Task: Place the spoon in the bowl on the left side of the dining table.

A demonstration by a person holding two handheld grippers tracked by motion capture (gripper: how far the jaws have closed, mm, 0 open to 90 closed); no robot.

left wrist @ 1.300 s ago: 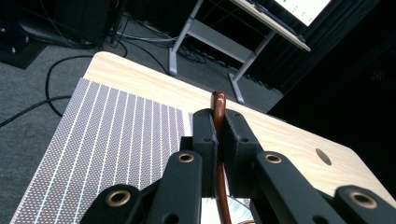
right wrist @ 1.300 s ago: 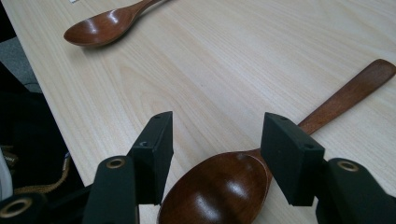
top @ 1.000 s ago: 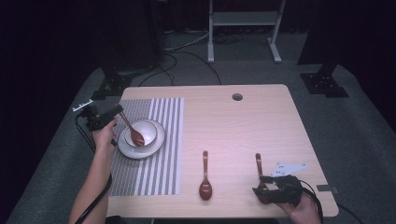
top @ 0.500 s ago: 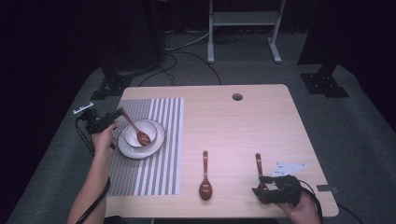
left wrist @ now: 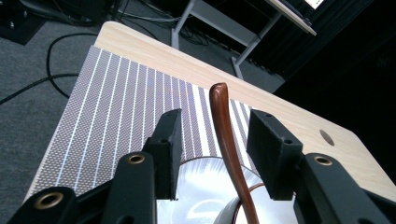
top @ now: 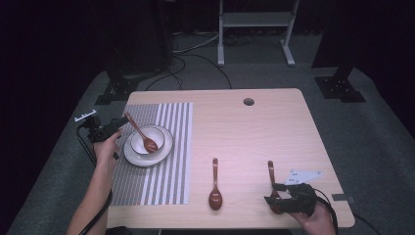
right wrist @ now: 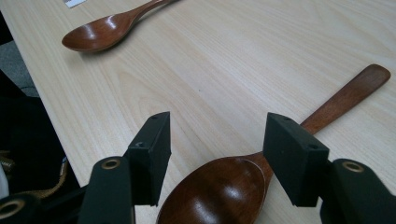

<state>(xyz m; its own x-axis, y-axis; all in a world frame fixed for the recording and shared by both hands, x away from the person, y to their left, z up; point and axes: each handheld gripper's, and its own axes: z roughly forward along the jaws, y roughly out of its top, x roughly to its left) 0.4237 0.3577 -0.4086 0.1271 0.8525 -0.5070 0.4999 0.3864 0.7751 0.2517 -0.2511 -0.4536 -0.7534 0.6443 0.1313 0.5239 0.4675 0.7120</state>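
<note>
A brown wooden spoon (top: 142,138) rests head-down in a white bowl (top: 157,131) on a white plate (top: 132,157), its handle leaning up to the left. My left gripper (top: 120,122) is open at the handle's tip. In the left gripper view the handle (left wrist: 224,126) stands between the jaws of the left gripper (left wrist: 215,116) with a gap on each side. My right gripper (top: 271,198) is open at the table's front right, its jaws straddling the head of a second spoon (right wrist: 219,191) that lies flat. A third spoon (top: 215,186) lies at the front middle.
The plate sits on a grey striped placemat (top: 161,166) on the left of the wooden table (top: 254,137). A round cable hole (top: 248,102) is near the far edge. Stands and cables are on the floor beyond the table.
The spoon's head has come down into the bowl and now rests there. My left gripper has drawn back slightly left and opened off the handle. The right gripper has stayed put.
</note>
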